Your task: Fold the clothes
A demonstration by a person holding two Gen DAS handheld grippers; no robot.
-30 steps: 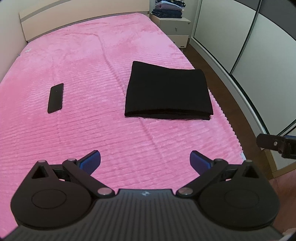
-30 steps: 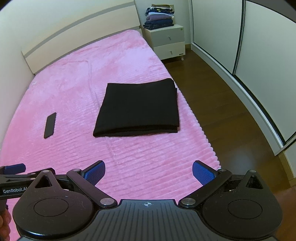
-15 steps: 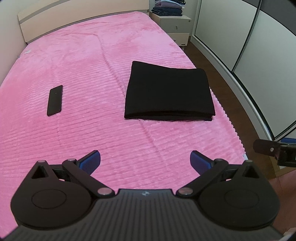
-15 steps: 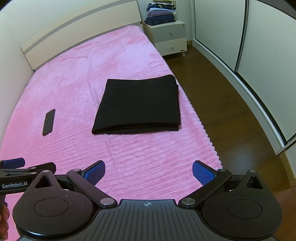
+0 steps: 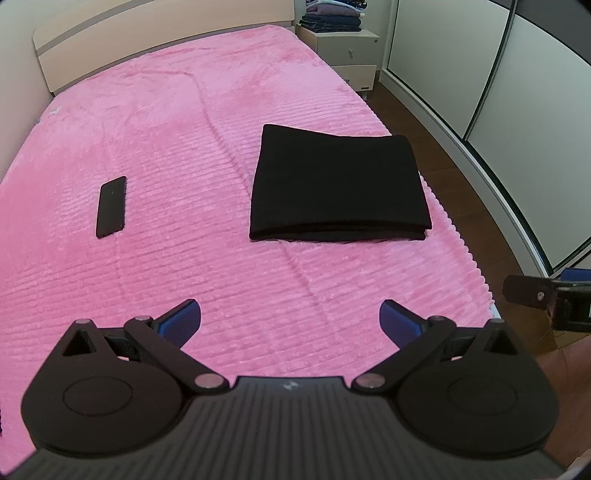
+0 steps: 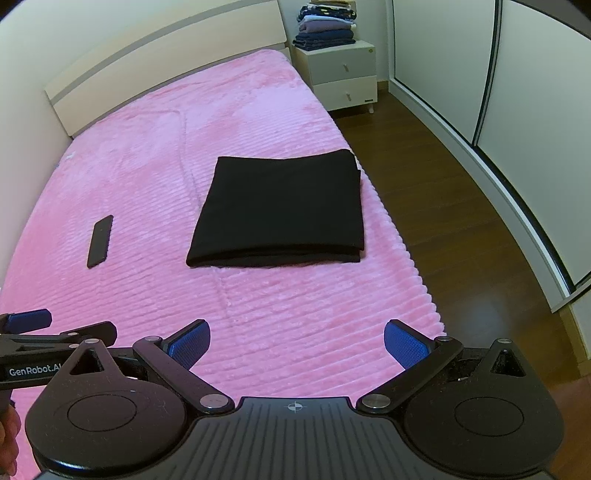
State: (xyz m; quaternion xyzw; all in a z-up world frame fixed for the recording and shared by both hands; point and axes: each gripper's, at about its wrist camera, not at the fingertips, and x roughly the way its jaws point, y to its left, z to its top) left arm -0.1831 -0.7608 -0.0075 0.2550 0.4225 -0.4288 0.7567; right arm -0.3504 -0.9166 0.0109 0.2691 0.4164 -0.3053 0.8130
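A black garment [image 5: 338,184] lies folded into a neat rectangle on the pink bed cover [image 5: 177,147], near the bed's right edge; it also shows in the right wrist view [image 6: 282,210]. My left gripper [image 5: 290,321] is open and empty, held above the cover well short of the garment. My right gripper [image 6: 295,341] is open and empty, also short of the garment, over the bed's right part. Each gripper shows at the edge of the other's view.
A black phone [image 5: 110,206] lies on the cover left of the garment. A white nightstand [image 6: 341,75] with a stack of folded clothes [image 6: 327,26] stands past the bed. Wood floor [image 6: 461,221] and wardrobe doors [image 6: 535,92] lie to the right.
Both grippers have drawn back slightly and tilted, so the garment sits a little lower in view. The garment and the phone have not moved. Both grippers stayed open.
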